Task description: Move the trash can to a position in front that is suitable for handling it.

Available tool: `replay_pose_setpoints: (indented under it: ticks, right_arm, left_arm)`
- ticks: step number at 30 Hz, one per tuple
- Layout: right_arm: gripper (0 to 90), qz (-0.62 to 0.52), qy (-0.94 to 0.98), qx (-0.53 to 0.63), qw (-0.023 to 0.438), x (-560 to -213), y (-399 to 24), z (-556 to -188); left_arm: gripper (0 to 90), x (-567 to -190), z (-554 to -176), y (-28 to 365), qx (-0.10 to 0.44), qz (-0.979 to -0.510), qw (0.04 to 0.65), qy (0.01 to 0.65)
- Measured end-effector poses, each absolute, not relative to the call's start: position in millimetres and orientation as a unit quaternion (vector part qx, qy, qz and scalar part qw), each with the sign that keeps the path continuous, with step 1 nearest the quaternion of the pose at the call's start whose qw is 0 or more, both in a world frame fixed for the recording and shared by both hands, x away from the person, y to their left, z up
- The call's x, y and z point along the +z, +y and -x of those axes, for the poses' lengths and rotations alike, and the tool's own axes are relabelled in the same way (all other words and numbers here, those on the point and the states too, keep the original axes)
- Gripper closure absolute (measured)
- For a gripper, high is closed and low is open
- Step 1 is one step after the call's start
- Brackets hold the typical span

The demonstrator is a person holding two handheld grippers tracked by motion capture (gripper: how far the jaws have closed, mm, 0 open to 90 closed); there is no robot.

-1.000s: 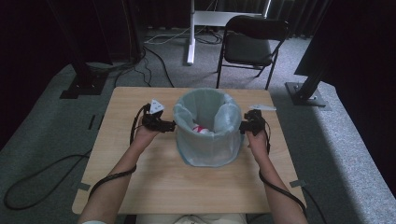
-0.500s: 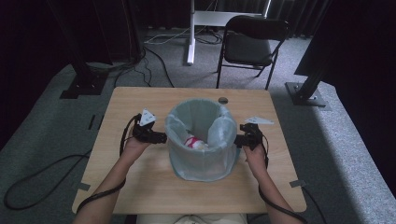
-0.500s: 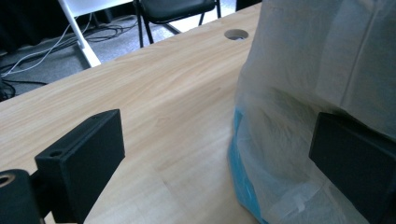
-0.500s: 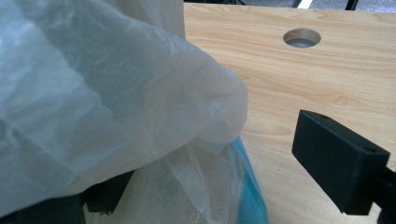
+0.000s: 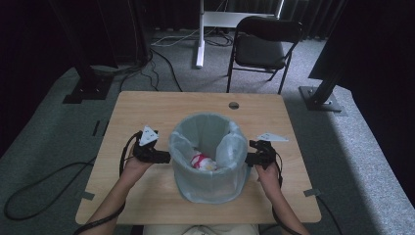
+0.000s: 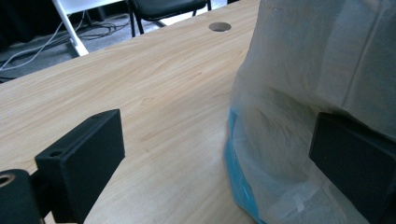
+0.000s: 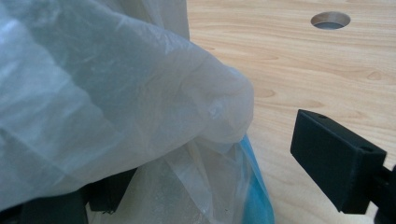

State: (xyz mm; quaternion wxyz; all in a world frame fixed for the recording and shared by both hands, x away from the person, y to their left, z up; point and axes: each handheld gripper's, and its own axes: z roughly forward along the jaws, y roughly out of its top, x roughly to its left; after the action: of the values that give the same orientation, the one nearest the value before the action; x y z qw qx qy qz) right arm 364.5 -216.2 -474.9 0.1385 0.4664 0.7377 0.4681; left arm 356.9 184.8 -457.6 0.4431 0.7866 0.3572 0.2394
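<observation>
Lower centre of the high view: blue bin point(image 5: 208, 183) lined with a thin whitish bag point(image 5: 181, 142), standing on the wooden table point(image 5: 147, 112) near the person's edge. Crumpled red-and-white trash point(image 5: 202, 161) sits inside, low in the bin.

Left gripper point(image 5: 163, 157), at the bin's left flank, mid-left of frame: jaws spread wide in the left gripper view, one black pad out over bare table at lower left, the other against the bag film at right edge. Nothing pinched.

Right gripper point(image 5: 249, 157), at the bin's right flank: jaws also apart in the right gripper view, one pad free at lower right, the other buried under a fold of bag at lower left. A bulge of film sits between them, not clamped yet.

Risks, as judged:
- Film is thin and slack; closing on one layer could tear it or slip off.
- A jaw could close on the bin wall along with the bag, so pulling drags or tips the light bin toward the near edge.
- Uneven pull from the two sides could tilt the bag and spill the trash.

Farther back: cable hole point(image 5: 234, 105) in the table's far edge, then a black folding chair point(image 5: 262, 46) and floor cables point(image 5: 161, 46) in the upper frame, well apart from the work.
</observation>
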Motion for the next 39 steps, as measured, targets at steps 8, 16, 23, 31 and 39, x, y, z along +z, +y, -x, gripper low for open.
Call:
replay_pose_setpoints:
  ticks: [8, 16, 23, 31, 39]
  right_arm:
    - [16.7, -0.457, 0.747, 0.465, 0.129, -473.6, -213.6, -347.9]
    - [16.8, -0.455, 0.749, 0.467, 0.119, -474.0, -212.7, -334.4]
    - [15.8, -0.451, 0.751, 0.468, 0.117, -474.3, -212.0, -328.6]
    - [16.0, -0.475, 0.746, 0.450, 0.123, -485.0, -228.7, -335.7]
    - [15.6, -0.453, 0.762, 0.450, 0.104, -494.9, -245.8, -333.4]
  left_arm:
    - [3.8, -457.2, -334.3, 189.1, 0.233, -0.790, 0.443, 0.354]
    - [3.8, -457.6, -317.0, 192.2, 0.218, -0.791, 0.446, 0.358]
    - [3.4, -460.6, -313.1, 195.8, 0.209, -0.787, 0.456, 0.360]
    - [3.1, -482.3, -310.7, 218.1, 0.164, -0.768, 0.464, 0.409]
    - [3.3, -484.9, -290.1, 235.3, 0.153, -0.761, 0.475, 0.414]
